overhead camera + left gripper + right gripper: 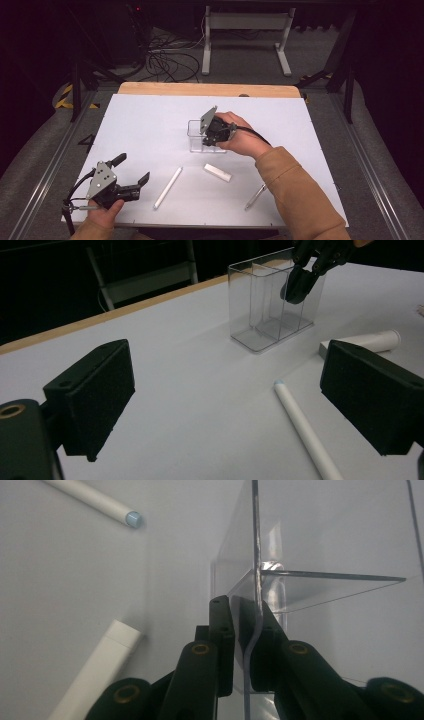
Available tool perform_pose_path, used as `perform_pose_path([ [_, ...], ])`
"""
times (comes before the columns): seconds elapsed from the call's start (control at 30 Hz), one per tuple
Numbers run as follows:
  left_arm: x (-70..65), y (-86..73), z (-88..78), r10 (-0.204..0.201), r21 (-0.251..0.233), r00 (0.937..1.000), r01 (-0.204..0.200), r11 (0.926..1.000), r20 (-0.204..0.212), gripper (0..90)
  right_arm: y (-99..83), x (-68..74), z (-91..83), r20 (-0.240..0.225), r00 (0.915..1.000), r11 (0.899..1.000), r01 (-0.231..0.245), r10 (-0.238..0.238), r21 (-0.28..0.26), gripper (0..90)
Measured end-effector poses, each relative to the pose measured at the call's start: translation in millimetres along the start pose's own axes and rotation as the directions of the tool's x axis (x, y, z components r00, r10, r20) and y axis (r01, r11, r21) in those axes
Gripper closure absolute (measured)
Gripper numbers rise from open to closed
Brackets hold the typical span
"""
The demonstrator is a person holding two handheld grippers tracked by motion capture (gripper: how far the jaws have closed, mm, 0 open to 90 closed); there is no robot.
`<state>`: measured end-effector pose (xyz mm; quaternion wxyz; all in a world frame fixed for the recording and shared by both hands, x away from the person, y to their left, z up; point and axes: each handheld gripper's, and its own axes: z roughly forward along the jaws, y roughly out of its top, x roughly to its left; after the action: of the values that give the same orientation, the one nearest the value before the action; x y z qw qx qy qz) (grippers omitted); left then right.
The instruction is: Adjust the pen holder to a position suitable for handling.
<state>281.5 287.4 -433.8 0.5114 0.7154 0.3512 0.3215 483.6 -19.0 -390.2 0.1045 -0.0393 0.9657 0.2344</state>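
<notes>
Pinching the clear, divided box's (330,555) wall, right tongs (243,605) clamp; left tongs (225,405) spread.

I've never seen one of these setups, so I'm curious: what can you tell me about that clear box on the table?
The clear box looks like thin transparent plastic, open at the top, with inner dividers splitting it into compartments, and it appears empty. It stands upright on the white table, past the white stick and the white block. The right gripper comes down from above and is shut on one wall, one jaw inside and one outside. Nothing else touches it.
</notes>
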Motion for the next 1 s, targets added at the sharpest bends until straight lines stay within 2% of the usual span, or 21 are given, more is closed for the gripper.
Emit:
perform_pose_path([
  [0.4,-0.1,-0.1,0.3,0.001,0.001,1.0,-0.001,1.0,0.001,8.2,-0.9,-0.5,0.8,0.005,0.9999,1.0,-0.015,0.015,0.003,82.7],
  [1.0,-0.1,-0.2,0.6,0.004,0.003,1.0,-0.004,1.0,0.003,8.2,0.8,0.0,1.4,0.018,0.997,0.997,-0.076,0.076,0.004,82.9],
])
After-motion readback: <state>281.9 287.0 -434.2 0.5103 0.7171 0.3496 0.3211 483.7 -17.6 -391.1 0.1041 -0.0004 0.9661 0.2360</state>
